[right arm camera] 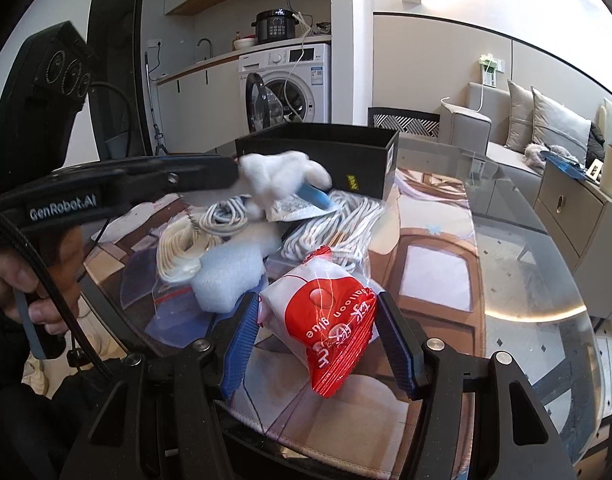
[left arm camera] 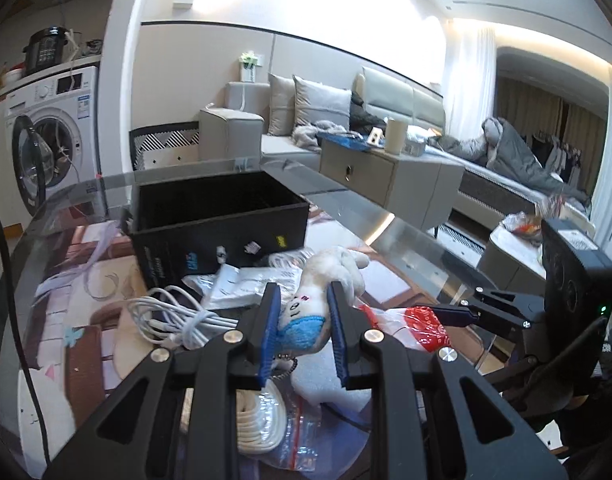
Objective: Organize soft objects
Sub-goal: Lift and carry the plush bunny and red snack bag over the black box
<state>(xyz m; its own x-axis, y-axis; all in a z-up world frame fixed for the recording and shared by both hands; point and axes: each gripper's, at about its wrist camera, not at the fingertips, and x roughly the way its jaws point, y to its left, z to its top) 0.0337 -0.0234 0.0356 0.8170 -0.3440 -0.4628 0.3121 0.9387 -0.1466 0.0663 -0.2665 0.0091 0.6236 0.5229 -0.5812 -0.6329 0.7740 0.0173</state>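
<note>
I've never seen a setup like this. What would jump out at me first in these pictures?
Probably the small white plush rabbit pinched in the left tongs, lifted above a jumble of white cables on the glass table. Next, the red-and-white bag sitting between the pads of the right tongs. Behind the clutter stands an open black box.

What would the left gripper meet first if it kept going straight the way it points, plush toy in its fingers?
Probably the black box. The left gripper, shut on the plush toy, points across the cable clutter toward the box's near wall. Depth is unclear, so it may pass over the white pouch first.
</note>
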